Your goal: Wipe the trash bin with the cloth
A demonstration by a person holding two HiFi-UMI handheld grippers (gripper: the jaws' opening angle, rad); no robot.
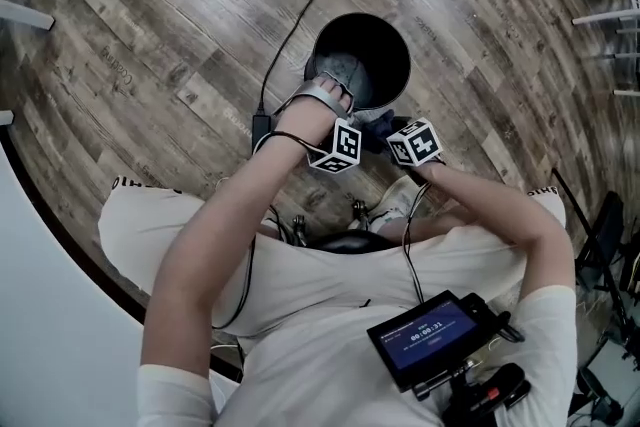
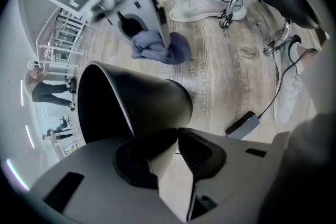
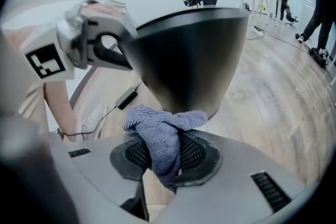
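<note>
So, step: looks like you're on the outside of the bin (image 1: 396, 45), working its near wall with the cloth (image 3: 164, 131).
Anchor: your left gripper (image 2: 177, 138) is clamped on the near-left rim, with the bin wall pinched between its jaws. That's what stops the bin skating around.
Wiper: your right gripper (image 3: 164, 157) is closed tight on the cloth, and a bunched wad pokes out past the tips.
Cloth spot: low on the near side of the bin, right up by the outer wall. I can't tell if it's actually touching.
How to do it well: press the soft wad on the wall, not the hard jaw tips. Go in long strokes around the curve. Push toward the clamped side so the bin doesn't tip away from you.
Watch out: the wad is small, so the jaws could scrape the wall if you angle in too steeply.
Bin contents: it's dark in there, and I can't make out anything inside.
Bin location: on the wood floor (image 1: 180, 45), just past your knees.
</note>
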